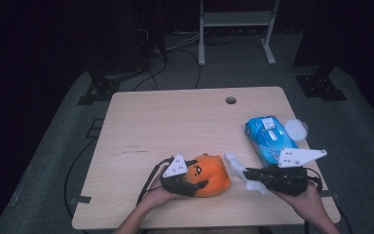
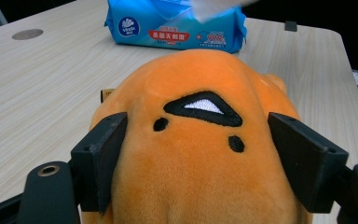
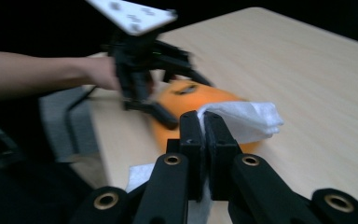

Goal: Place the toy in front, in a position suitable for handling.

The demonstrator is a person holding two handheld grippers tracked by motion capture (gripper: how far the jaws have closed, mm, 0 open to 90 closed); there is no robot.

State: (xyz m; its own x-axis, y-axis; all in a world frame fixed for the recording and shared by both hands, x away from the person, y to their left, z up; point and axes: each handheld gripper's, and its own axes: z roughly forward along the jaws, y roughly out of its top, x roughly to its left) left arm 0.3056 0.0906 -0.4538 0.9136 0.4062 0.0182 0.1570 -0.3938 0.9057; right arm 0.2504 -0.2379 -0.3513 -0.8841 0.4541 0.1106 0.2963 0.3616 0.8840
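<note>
Wipe (image 3: 247, 120) pinched in right tongs (image 3: 204, 122) (pulled free of pack (image 1: 268, 138)); left tongs (image 2: 205, 154) clamp plush (image 2: 200, 154) near surface's (image 1: 175, 122) front edge; wiping not yet begun.

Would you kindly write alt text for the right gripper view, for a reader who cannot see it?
The right gripper has its black fingers shut on a white wipe whose free end sticks out past them. Just behind the wipe lies an orange plush toy on the wooden table, gripped by the left gripper, blurred, in a person's hand.
</note>
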